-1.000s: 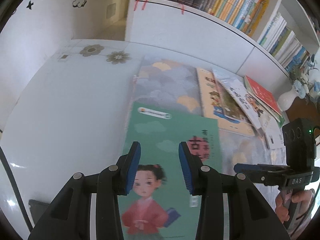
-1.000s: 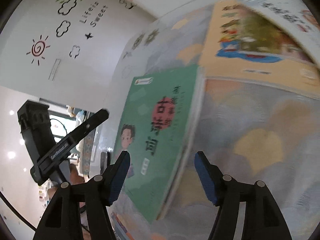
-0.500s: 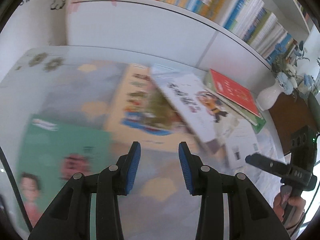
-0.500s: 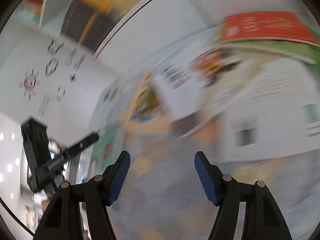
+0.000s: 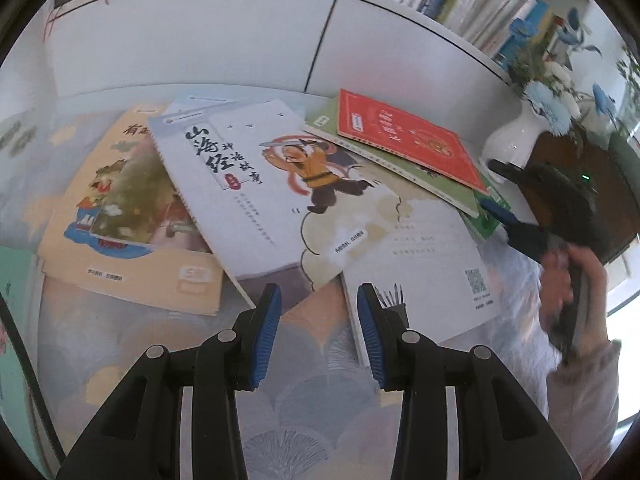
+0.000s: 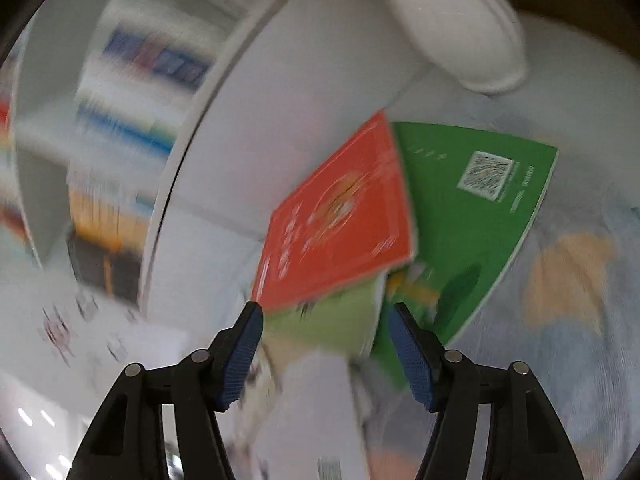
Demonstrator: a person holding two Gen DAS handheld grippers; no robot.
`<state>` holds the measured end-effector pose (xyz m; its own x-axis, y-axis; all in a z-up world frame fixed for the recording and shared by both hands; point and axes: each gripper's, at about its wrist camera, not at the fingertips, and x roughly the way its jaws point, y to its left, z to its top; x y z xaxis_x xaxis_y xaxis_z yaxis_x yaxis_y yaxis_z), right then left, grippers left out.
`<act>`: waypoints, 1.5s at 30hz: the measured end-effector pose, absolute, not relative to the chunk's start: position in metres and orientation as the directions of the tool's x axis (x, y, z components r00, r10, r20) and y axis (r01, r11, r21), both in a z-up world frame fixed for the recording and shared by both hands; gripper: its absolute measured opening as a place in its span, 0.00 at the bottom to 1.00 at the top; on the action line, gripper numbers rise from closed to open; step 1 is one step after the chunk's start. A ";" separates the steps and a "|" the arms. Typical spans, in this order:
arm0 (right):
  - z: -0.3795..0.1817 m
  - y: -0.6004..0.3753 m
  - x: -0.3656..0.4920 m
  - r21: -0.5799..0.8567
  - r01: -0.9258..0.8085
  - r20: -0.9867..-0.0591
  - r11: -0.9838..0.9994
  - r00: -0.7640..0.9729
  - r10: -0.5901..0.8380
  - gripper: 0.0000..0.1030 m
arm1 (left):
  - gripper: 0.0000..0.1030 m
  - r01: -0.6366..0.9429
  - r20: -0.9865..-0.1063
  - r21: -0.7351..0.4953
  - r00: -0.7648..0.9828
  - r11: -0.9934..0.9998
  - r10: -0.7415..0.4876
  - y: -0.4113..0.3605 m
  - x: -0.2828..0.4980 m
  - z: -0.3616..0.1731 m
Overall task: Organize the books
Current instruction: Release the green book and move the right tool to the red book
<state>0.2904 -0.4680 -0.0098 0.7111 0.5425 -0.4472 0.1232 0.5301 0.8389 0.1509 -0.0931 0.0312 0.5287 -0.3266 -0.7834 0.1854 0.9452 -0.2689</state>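
Observation:
Several books lie overlapped on the patterned table mat (image 5: 320,400). From left to right I see a cream picture book (image 5: 120,232), a white book with a warrior drawing (image 5: 256,184), a white back cover (image 5: 420,264), and a red book (image 5: 404,140) on a green one (image 5: 486,224). My left gripper (image 5: 319,330) hovers over the mat just short of the white books, open and empty. My right gripper (image 6: 326,346) faces the red book (image 6: 340,216) and the green book (image 6: 476,224). Its jaws are closing, and a pale green book corner (image 6: 332,320) shows in the gap, untouched.
A white vase (image 5: 516,140) with blue flowers stands at the table's right end beside a dark wooden surface (image 5: 568,168). A white bookcase (image 5: 240,28) full of books lines the far side. A teal book's edge (image 5: 12,300) shows at far left. A hand (image 5: 572,280) holds the right gripper.
Both views have swept right across the table, from the teal book to the white, red and green books. The right gripper's jaws stand a little narrower than before.

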 end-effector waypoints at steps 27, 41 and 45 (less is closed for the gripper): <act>-0.041 -0.427 0.218 0.896 0.187 -0.378 0.404 0.797 0.470 0.13 | 0.36 0.251 -0.793 -0.245 0.504 0.936 -0.342 -0.088 0.114 0.046; -0.072 -0.276 0.048 0.928 0.119 -0.362 0.354 0.522 0.772 0.08 | 0.36 0.198 -0.790 -0.219 0.538 0.955 -0.293 -0.044 0.048 0.044; -0.046 -0.266 0.038 0.905 0.023 -0.390 0.425 0.445 0.806 0.14 | 0.36 0.208 -0.783 -0.239 0.536 0.948 -0.315 -0.055 0.045 0.042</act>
